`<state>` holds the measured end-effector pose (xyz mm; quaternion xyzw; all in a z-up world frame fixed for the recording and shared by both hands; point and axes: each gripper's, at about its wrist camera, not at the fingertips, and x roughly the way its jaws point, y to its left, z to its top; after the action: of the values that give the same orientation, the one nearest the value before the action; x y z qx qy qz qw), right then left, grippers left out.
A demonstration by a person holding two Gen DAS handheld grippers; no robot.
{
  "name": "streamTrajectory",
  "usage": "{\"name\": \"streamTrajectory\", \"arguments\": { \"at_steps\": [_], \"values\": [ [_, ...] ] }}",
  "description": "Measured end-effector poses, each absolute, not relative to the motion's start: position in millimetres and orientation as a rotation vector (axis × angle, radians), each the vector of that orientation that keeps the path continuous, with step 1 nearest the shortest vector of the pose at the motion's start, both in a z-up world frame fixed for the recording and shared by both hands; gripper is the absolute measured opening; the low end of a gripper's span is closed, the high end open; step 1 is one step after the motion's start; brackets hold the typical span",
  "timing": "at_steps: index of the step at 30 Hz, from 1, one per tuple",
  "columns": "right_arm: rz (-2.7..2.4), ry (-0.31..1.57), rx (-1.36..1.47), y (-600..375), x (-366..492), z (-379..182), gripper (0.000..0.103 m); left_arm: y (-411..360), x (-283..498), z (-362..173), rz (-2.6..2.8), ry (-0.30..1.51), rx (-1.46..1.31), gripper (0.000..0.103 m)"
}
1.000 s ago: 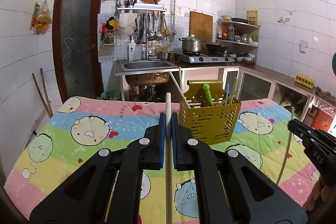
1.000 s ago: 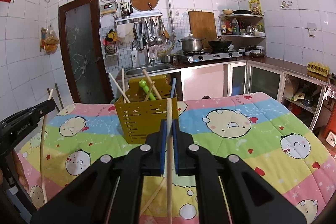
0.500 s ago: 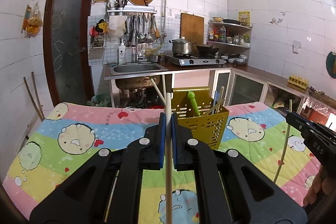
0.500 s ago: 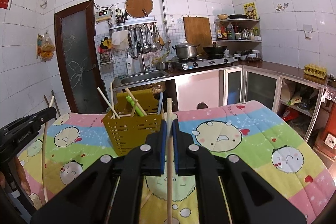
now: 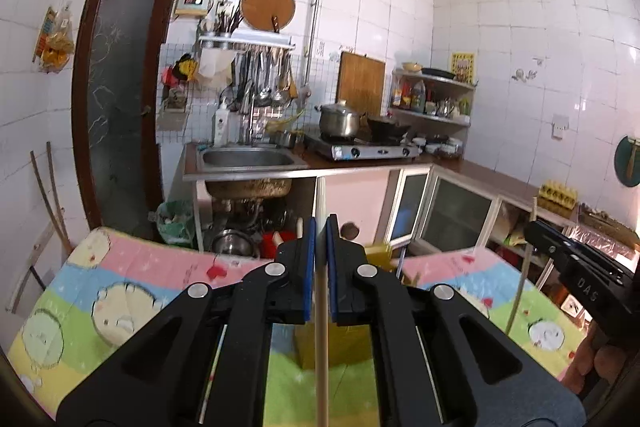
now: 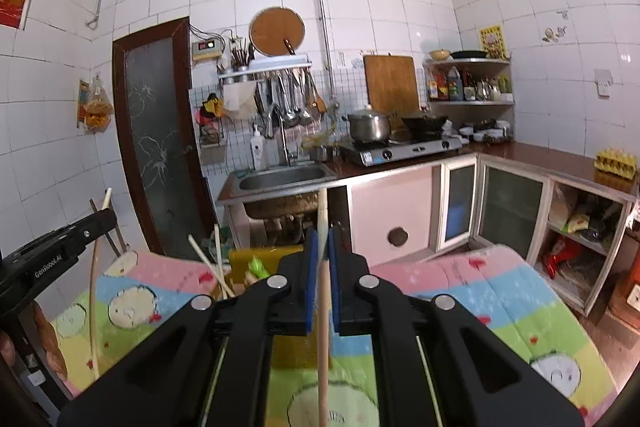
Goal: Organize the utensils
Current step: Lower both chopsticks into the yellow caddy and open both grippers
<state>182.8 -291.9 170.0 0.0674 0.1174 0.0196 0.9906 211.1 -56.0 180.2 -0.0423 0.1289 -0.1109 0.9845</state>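
Note:
My left gripper [image 5: 321, 251] is shut on a pale wooden chopstick [image 5: 321, 355] that stands upright between its blue pads. My right gripper [image 6: 322, 255] is shut on a second wooden chopstick [image 6: 323, 347], also upright. The yellow perforated utensil holder [image 6: 264, 259] stands on the table just ahead and below, largely hidden behind both grippers; chopsticks and a green-handled utensil [image 6: 256, 267] stick out of it. In the left wrist view only a yellow part of the holder [image 5: 340, 345] shows under the jaws. Each gripper appears at the edge of the other's view, chopstick hanging from it.
A cartoon-print cloth [image 6: 500, 295] in pink, blue, green and yellow covers the table. Beyond its far edge are a steel sink [image 5: 248, 159], a gas stove with a pot [image 5: 340, 119], cabinets and a dark door [image 5: 116, 99]. A hand [image 5: 600, 359] shows at the right edge.
Both grippers have risen with their chopsticks still clamped. The yellow holder has dropped low in both views and is now mostly hidden behind the jaws.

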Motion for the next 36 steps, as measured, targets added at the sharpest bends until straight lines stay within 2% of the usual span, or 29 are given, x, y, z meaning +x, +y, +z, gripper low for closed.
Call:
{"name": "streamTrajectory", "arguments": {
  "at_steps": [13, 24, 36],
  "values": [
    [0.049, 0.118, 0.109, -275.5, 254.7, 219.2, 0.006, -83.5, 288.2, 219.5, -0.243, 0.127, -0.085, 0.004],
    [0.083, 0.081, 0.098, -267.6, 298.2, 213.4, 0.006, -92.9, 359.6, 186.4, -0.252, 0.153, -0.120, 0.004],
    [0.098, 0.123, 0.108, -260.7, 318.0, 189.0, 0.006, -108.5, 378.9, 165.2, -0.228, 0.123, -0.078, 0.004]
  ]
}}
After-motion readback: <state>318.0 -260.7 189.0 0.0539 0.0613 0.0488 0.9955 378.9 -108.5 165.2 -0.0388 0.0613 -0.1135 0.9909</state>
